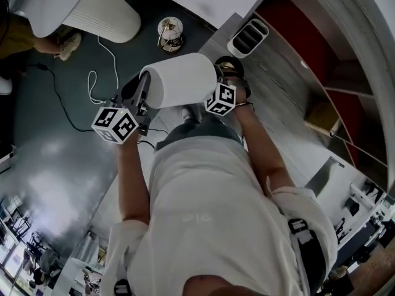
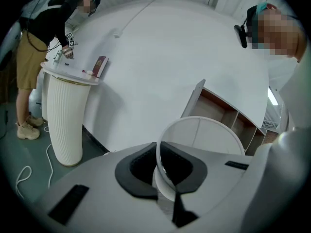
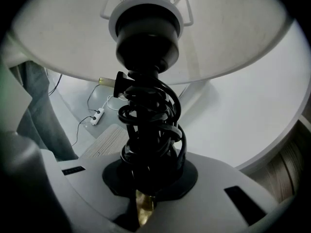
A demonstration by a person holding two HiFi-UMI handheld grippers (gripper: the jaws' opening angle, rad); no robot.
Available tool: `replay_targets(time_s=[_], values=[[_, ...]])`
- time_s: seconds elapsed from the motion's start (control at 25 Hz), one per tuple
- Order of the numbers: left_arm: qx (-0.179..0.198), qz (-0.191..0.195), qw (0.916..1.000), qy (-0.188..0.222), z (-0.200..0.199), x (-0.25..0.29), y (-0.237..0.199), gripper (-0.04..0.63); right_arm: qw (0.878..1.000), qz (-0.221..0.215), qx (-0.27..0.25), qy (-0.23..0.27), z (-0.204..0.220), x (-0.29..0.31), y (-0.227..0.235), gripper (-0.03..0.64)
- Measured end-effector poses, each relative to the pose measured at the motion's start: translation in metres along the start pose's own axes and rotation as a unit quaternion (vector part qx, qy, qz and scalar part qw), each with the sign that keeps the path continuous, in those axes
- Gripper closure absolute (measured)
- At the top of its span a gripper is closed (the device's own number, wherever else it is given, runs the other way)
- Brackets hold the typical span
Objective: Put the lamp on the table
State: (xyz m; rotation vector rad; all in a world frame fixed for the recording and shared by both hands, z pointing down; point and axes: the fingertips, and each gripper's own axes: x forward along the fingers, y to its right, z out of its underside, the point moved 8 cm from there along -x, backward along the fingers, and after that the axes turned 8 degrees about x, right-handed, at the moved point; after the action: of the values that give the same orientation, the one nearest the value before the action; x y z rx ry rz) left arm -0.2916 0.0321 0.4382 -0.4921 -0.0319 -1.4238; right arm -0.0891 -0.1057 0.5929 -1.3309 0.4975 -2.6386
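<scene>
White-shirted person [image 1: 210,202] holds the table lamp [image 1: 182,79] off the floor [image 1: 55,165] at upper centre, left gripper [image 2: 163,176] pinching its thin, crushable lampshade rim [image 2: 199,122], right gripper [image 3: 146,181] clamped on the cord-wrapped stem [image 3: 148,125], likely the sturdier hold for this light, top-bulky load.

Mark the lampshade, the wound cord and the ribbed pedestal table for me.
lampshade [image 1: 185,79], head view, middle of its white side
wound cord [image 3: 148,125], right gripper view, middle of its black coils
ribbed pedestal table [image 2: 65,125], left gripper view, its fluted column
</scene>
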Motion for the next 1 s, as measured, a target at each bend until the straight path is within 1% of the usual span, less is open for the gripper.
replay_targets(time_s=[0.36, 0.6, 0.72, 1.0], values=[[0.003, -0.04, 0.999, -0.019, 0.0, 0.005, 0.008, 0.56, 0.999, -0.035, 0.004, 0.026, 0.004, 0.015, -0.001, 0.552], [-0.001, -0.056, 0.9982, -0.023, -0.003, 0.01, 0.011, 0.56, 0.998, -0.046, 0.011, 0.034, 0.005, 0.017, 0.004, 0.549], [-0.002, -0.059, 0.998, -0.023, -0.006, 0.014, 0.012, 0.56, 0.998, -0.051, 0.012, 0.039, 0.004, 0.018, 0.007, 0.537], [0.027, -0.067, 0.997, -0.027, -0.014, 0.024, 0.019, 0.56, 0.997, -0.057, 0.029, 0.042, 0.009, 0.019, 0.01, 0.514]])
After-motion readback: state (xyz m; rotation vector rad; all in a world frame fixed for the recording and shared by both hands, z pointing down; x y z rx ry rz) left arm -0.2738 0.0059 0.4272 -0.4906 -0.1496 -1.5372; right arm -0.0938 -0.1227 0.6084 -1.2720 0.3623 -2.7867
